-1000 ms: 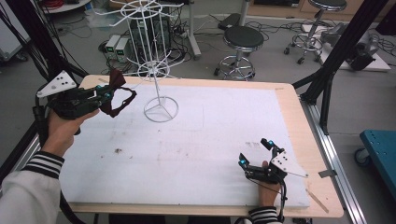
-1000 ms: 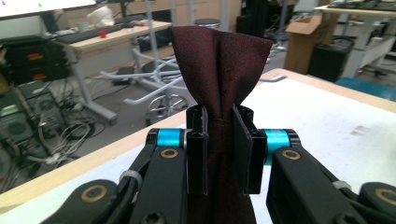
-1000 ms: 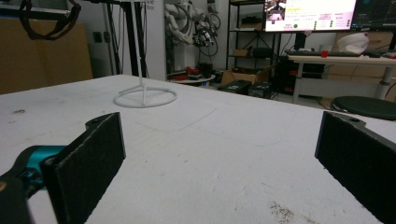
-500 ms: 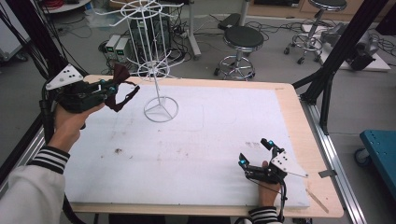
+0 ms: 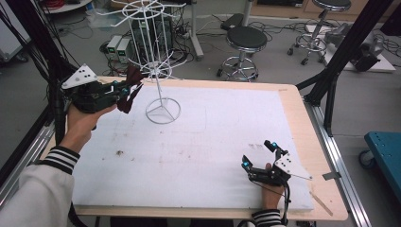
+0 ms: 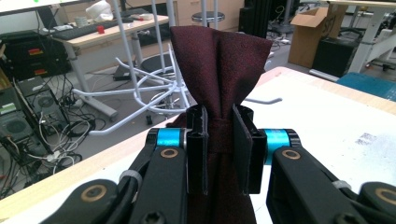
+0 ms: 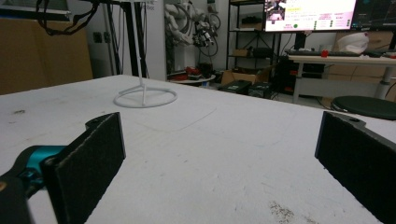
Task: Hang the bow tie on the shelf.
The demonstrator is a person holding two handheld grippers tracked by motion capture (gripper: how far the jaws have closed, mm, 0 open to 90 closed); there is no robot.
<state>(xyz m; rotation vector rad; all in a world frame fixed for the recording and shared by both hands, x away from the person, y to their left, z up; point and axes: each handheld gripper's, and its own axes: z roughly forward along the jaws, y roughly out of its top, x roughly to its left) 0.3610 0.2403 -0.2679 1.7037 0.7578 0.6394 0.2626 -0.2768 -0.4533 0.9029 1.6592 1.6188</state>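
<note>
A dark maroon bow tie (image 5: 130,87) is pinched at its knot by my left gripper (image 5: 124,88), held above the table's far left corner. In the left gripper view the jaws press on the bow tie (image 6: 219,70) at its narrow middle, and the cloth fans out above my left gripper (image 6: 219,140). A white wire display stand (image 5: 158,56) rises just right of the tie, its lower wire arms close to the cloth. My right gripper (image 5: 260,153) rests on the white mat near the front right, jaws wide apart with nothing between them, as my right gripper (image 7: 219,154) shows in its own view.
A white foam mat (image 5: 213,142) covers the wooden table (image 5: 302,123). The stand's ring base (image 5: 163,111) sits on the mat at the far left. Stools, cables and black frame posts stand on the floor behind the table.
My left hand has carried the bow tie to the right and slightly up, closer to the wire stand's lower arms. The right gripper has stayed where it was.
</note>
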